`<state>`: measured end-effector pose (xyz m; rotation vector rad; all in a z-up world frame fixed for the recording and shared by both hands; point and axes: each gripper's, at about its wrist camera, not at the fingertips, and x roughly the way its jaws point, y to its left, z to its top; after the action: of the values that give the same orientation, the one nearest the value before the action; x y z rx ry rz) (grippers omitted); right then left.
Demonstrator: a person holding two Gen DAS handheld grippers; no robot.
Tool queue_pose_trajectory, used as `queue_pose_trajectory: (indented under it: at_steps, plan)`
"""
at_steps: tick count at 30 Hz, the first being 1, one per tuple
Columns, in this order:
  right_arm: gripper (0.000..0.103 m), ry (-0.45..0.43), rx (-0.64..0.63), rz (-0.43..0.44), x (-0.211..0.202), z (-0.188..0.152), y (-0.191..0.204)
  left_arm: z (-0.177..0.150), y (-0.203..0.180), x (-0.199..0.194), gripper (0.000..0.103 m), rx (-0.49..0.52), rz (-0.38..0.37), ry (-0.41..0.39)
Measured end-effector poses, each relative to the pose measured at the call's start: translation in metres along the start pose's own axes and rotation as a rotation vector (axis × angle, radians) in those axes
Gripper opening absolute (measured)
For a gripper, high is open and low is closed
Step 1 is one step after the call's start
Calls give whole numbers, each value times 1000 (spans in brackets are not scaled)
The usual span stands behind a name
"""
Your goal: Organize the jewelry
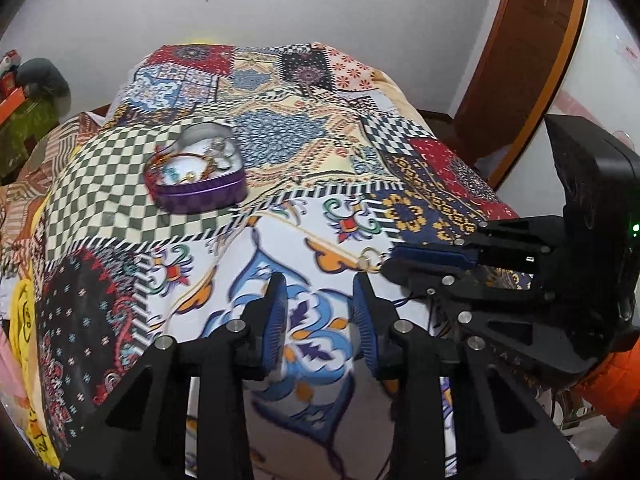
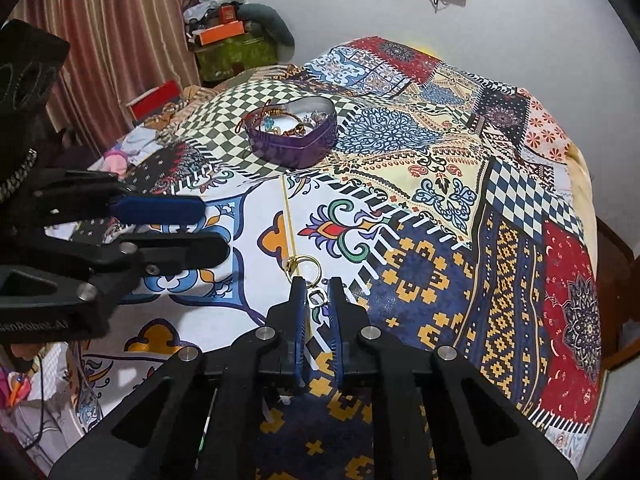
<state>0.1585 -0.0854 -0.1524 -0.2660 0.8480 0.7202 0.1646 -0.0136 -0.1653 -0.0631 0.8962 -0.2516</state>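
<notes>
While the left tongs [image 1: 320, 312] stand partly open over the patchwork-printed bedspread [image 1: 320, 128] with nothing between their blue pads, the left wrist view shows the purple heart-shaped tin [image 1: 198, 184], lid off and holding beads and bangles, up at ten o'clock. At three o'clock the right tongs [image 1: 394, 258] lie low on the cloth, their tips against a small gold-coloured ring [image 1: 370, 259].

In the right wrist view those right tongs [image 2: 318, 294] are closed down, the pads pinching a small silvery clasp [image 2: 317, 298] joined to the gold ring, which lies flat at twelve o'clock just beyond the tips. The tin sits well apart, farther up at eleven o'clock; the left tongs wait at nine o'clock.

I judge the step in hand to be picking up this piece for the tin. The hold is only on a tiny clasp, so lift slowly and straight, watch that the ring hangs free of the cloth, then carry it over the tin's open middle before letting go.
</notes>
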Motion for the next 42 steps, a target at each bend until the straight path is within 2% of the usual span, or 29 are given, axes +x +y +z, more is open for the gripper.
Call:
queue_pose_trajectory:
  at_steps: [11,14,18,30,42]
  plan:
    - [10,-42,91,-5,-17,0,-26,10,-20,25,24,30,-28,37]
    - [10,-48,95,-6,-18,0,-28,11,-21,30,18,21,-27,37]
    - [10,-49,101,-6,-17,0,-30,14,-21,34,5,3,-40,35]
    - [10,-78,98,-13,-25,12,-27,17,-12,18,4,-21,-24,-19]
    - [10,-162,91,-17,-43,41,-19,32,14,-19,4,-57,36,-126]
